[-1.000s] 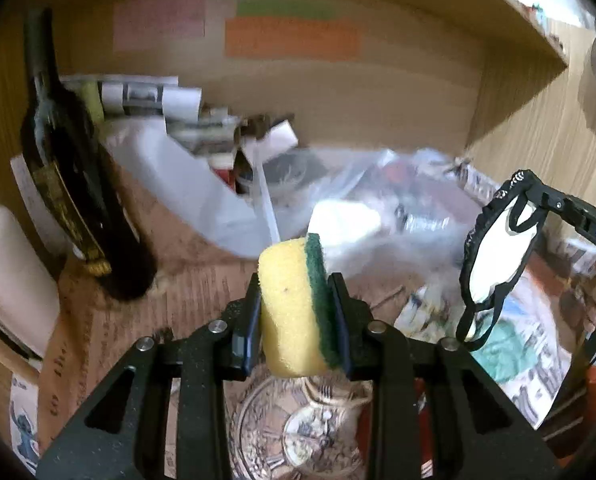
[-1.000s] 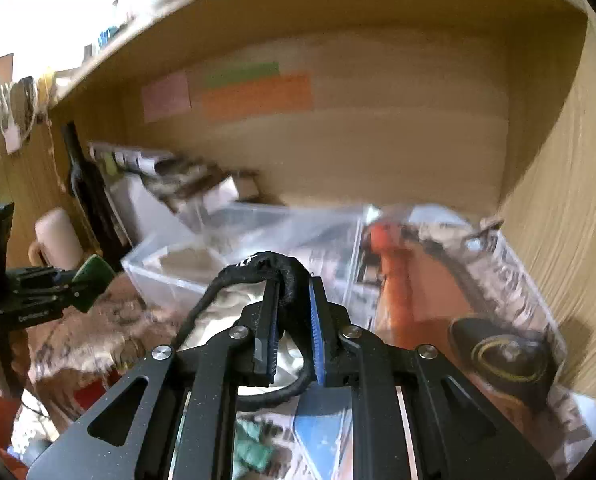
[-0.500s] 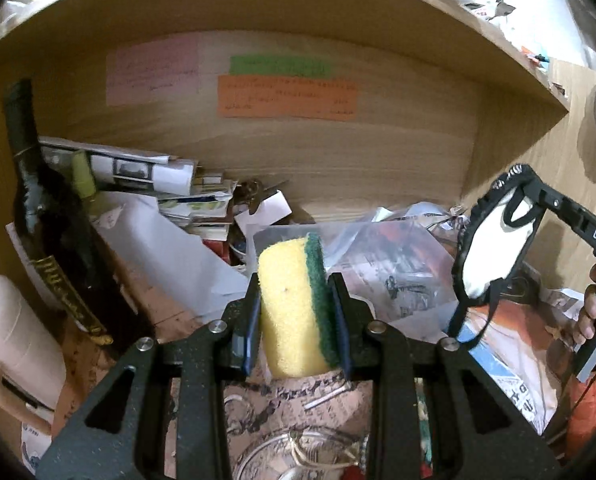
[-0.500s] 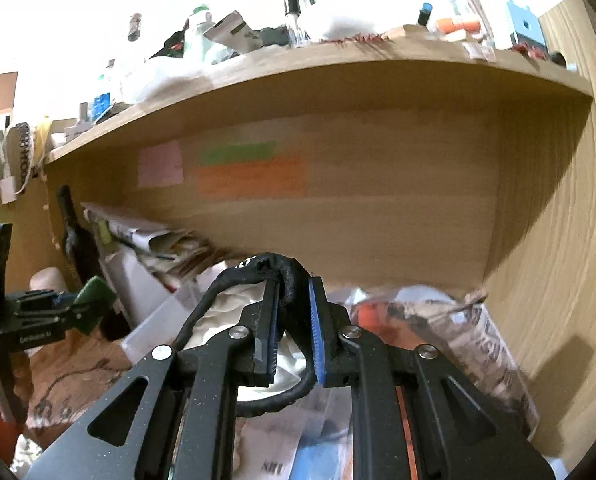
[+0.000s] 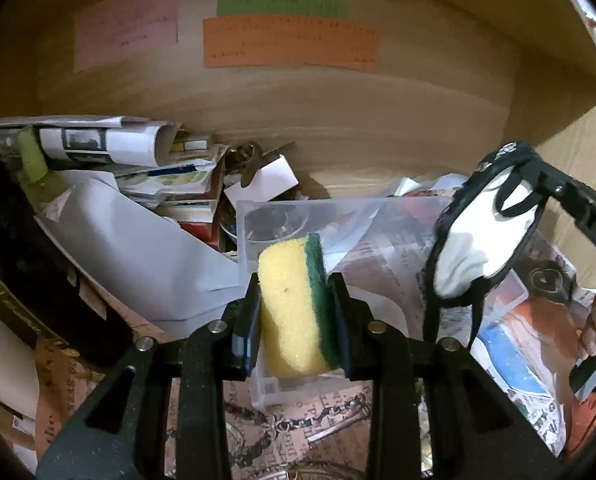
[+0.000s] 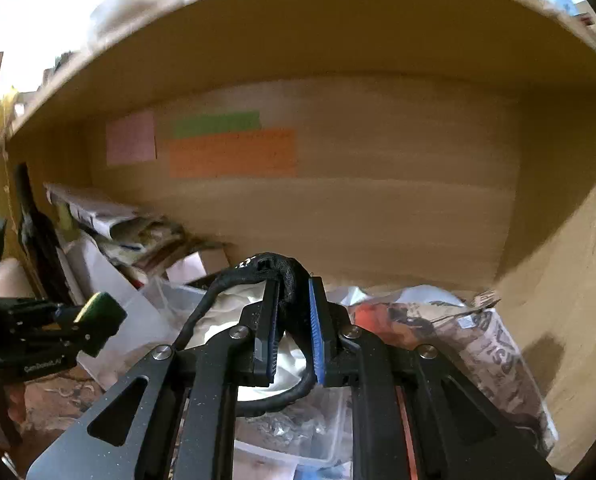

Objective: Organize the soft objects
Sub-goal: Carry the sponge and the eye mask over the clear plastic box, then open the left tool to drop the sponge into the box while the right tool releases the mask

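Both grippers loaded, above the clear plastic box (image 5: 298, 220)

The left gripper (image 5: 296, 312) pinches an upright yellow-and-green sponge (image 5: 294, 308); the box lies just beyond at 12 o'clock. The right gripper (image 6: 292, 320), at 3 o'clock, clamps the black-edged white fabric mask (image 5: 473, 240) by its rim.

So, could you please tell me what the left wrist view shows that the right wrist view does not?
Only the left wrist view shows the sponge's yellow face and the mask's whole white front. Only the right wrist view shows the right tongs clamped on the mask's black edge. Both show the coloured notes and the clear plastic box.
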`<state>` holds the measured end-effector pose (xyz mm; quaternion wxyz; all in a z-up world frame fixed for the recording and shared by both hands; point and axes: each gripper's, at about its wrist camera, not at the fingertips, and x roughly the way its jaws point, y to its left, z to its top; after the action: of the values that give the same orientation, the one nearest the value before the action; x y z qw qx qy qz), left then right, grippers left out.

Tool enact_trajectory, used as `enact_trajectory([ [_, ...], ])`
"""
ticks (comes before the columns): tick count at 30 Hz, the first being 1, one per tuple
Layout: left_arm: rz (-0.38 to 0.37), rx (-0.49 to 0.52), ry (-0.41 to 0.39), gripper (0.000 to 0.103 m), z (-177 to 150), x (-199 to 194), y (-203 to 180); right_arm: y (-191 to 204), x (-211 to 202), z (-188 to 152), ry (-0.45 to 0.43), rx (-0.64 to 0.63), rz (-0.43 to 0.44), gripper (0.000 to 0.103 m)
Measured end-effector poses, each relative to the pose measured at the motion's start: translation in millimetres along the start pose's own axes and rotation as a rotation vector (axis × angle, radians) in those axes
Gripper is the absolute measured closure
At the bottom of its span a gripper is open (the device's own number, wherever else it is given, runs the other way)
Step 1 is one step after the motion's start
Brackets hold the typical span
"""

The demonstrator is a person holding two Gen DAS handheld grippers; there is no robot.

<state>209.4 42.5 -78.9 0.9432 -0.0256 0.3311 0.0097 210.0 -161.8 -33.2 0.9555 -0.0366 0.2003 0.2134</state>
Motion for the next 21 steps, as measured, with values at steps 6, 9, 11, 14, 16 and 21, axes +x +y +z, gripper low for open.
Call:
enact_trajectory([
  [6,0.02,0.01,0.027,0.072,1,20,-4,13,29,-10,0.085,-0.042,0.022,0.09],
  [9,0.034,0.026,0.03,0.072,0,24,-6,16,45,-16,0.138,-0.044,0.043,0.09],
  [11,0.042,0.032,0.033,0.072,-2,26,-8,15,56,-21,0.185,-0.029,0.061,0.09],
  [14,0.039,0.034,0.042,0.072,-3,29,-9,13,69,-31,0.245,-0.011,0.072,0.088],
  [16,0.031,0.03,0.049,0.068,-3,30,-8,11,74,-35,0.272,-0.004,0.072,0.088],
  [21,0.014,0.017,0.054,0.056,-2,31,-6,10,80,-38,0.312,0.001,0.068,0.068],
])
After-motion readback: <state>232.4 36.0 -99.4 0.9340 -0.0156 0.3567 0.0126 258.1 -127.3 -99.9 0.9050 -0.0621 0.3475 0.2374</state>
